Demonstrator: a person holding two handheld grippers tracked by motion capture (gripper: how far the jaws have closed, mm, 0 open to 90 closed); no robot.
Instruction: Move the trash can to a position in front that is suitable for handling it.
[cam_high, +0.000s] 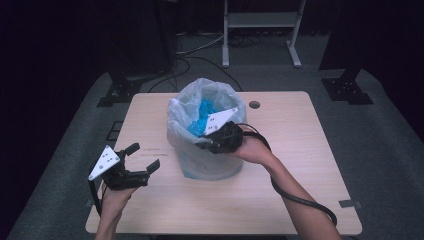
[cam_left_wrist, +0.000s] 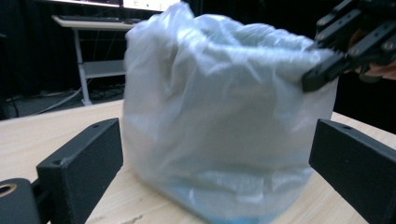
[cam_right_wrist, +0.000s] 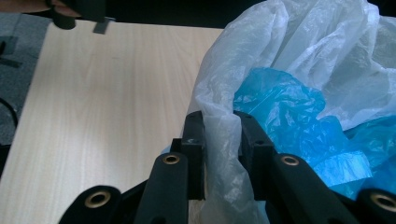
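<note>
A small bin lined with a translucent white plastic bag (cam_high: 202, 127) stands at the middle of the wooden table (cam_high: 300, 150). Crumpled blue plastic (cam_high: 202, 120) lies inside it. My right gripper (cam_high: 206, 144) is shut on the bag's near rim; in the right gripper view the bag's edge (cam_right_wrist: 219, 140) is pinched between the two black jaws, with the blue plastic (cam_right_wrist: 289, 121) just beyond. My left gripper (cam_high: 146, 156) stands open on the table to the left of the bin, nothing between its jaws. The left gripper view looks at the bag (cam_left_wrist: 224, 121) across a gap, with the right gripper's fingers (cam_left_wrist: 322, 74) on the rim.
A round grommet hole (cam_high: 254, 105) sits in the table's far side. Behind the table are a white desk frame (cam_high: 260, 30), dark stands (cam_high: 125, 80) and cables on grey carpet. Bare tabletop lies to the right and along the near edge.
</note>
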